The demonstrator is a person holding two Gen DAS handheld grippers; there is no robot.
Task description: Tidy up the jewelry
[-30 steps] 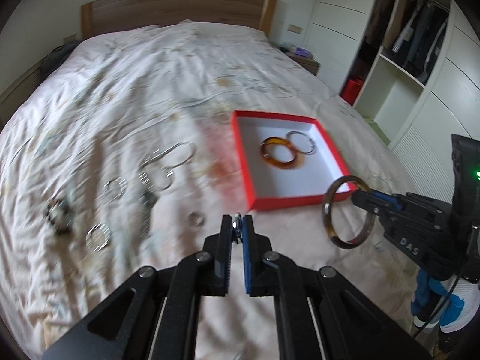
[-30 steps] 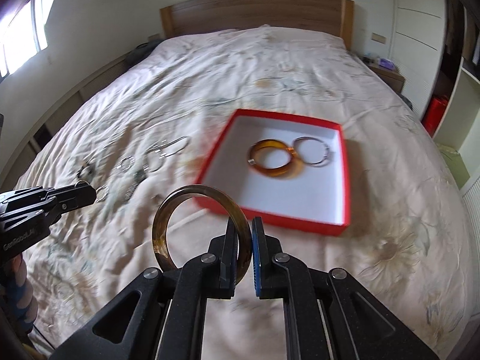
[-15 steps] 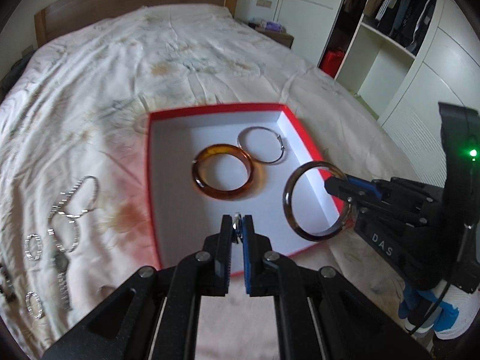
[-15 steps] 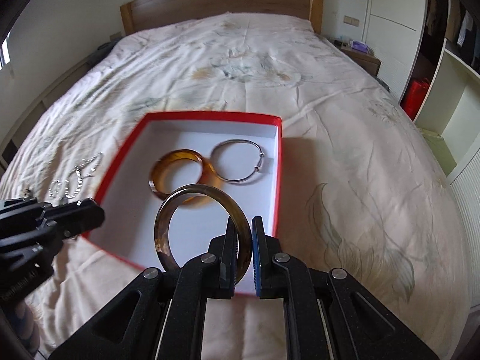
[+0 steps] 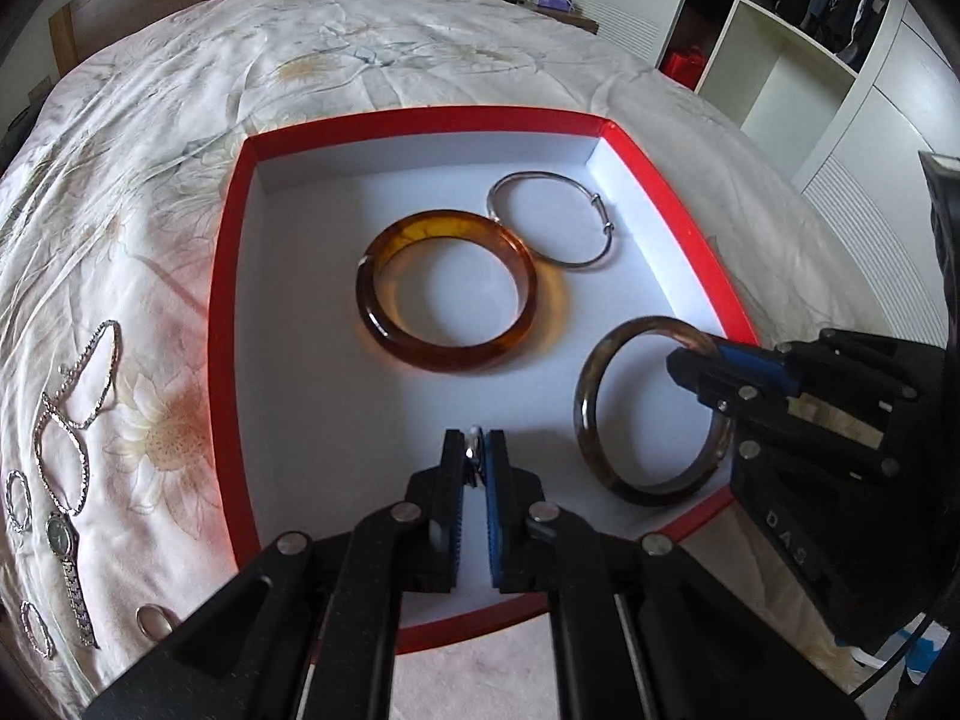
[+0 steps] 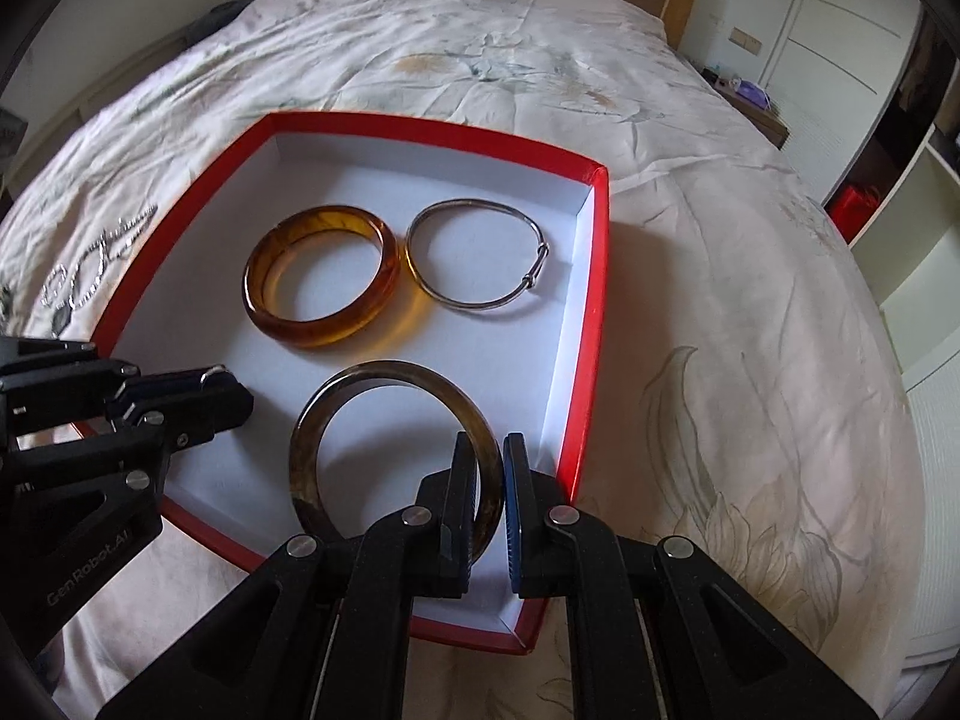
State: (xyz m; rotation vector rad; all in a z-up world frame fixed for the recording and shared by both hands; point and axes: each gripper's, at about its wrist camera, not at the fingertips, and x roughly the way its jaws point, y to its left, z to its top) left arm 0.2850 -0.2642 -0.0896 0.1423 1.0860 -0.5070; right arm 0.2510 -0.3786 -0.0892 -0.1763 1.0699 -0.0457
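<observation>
progress check: red box (image 5: 223, 276) sits on the bed (image 5: 360, 42) and already has two pieces lying flat on its white floor, an amber bangle (image 5: 444, 300) around the middle and a thin silver bangle (image 5: 552, 222) touching it on the far-right side. both tongs are over the box's near edge with a piece each. right gripper (image 6: 487, 456) is clamped on the rim of a dark brownish bangle (image 6: 360, 384), held above the near-right corner, not set down yet. left gripper (image 5: 474, 450) is pinched shut on something small and silvery, looks like a ring (image 5: 474, 450) but it's too tiny to be sure. so i'd call it maybe halfway: two in, two about to drop. still left out on the bedspread past the box's left edge are a watch (image 5: 66, 564), a chain bracelet (image 5: 84, 384) and a few small rings (image 5: 18, 498), so plenty more trips after these two get released.
</observation>
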